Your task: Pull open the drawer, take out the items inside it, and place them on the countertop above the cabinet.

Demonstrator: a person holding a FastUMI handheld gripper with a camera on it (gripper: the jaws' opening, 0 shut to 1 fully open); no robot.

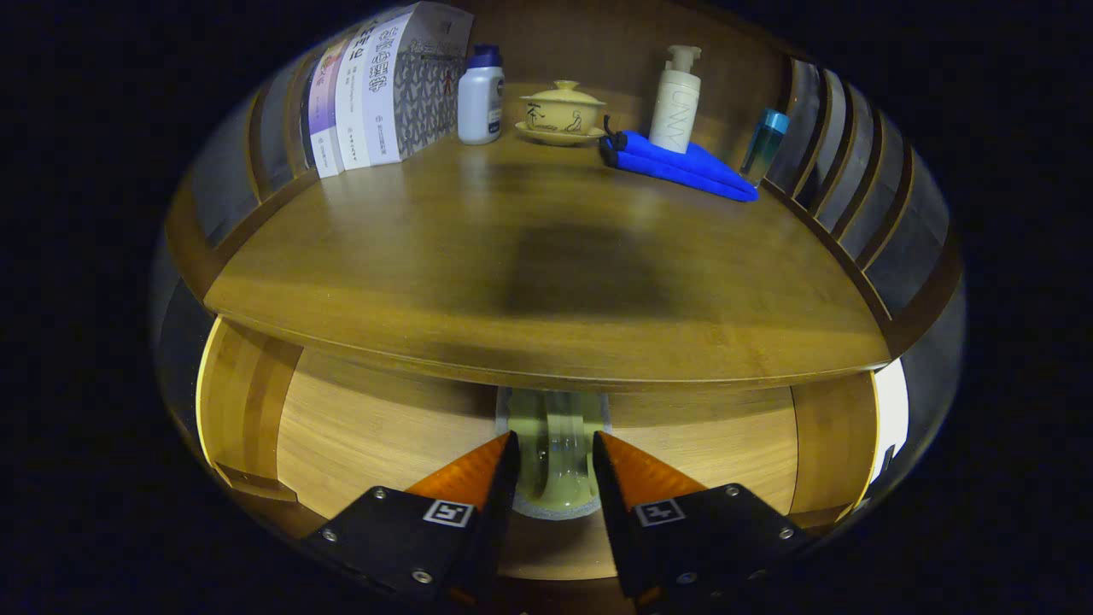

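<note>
Two gripper [553, 444] fingers reach into the open drawer [376, 427] under the countertop [546, 282], with a pale yellow-green item [557, 461] standing between them on a greyish pad. Each finger lies close against a side of that item, so the gripper looks clenched on it, though the glare on its glossy surface makes true contact hard to confirm; it may be a small cup or bottle. Bare light wood shows on the drawer floor to either side. Up on the countertop, well beyond the fingers, stand a row of books [376, 94], a white bottle with a blue cap [481, 96], a lidded yellow tea bowl on its saucer [562, 111], a white pump bottle [677, 101], a folded blue cloth [679, 164] and a blue-capped vial [764, 145].
</note>
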